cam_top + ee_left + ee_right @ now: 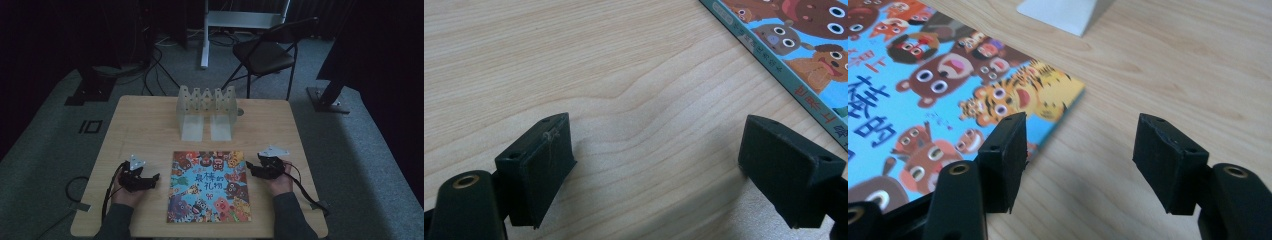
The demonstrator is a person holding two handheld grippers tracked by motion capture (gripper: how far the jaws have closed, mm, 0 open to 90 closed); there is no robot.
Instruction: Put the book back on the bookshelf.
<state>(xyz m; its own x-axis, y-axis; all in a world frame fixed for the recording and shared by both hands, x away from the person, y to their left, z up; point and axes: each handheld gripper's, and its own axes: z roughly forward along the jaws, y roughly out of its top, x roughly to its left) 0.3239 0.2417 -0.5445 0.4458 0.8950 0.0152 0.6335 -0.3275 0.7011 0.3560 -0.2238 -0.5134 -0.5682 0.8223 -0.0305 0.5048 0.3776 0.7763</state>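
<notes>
Holding my left gripper and right gripper with jaws apart and empty, I flank the picture book, which lies flat on the worktop between them, the right one at its corner.

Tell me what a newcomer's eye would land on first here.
The bright picture book, crowded with cartoon animals, lies flat at the table's near middle. The left gripper and right gripper flank it, both open and empty. Behind it stands a translucent rack.
</notes>
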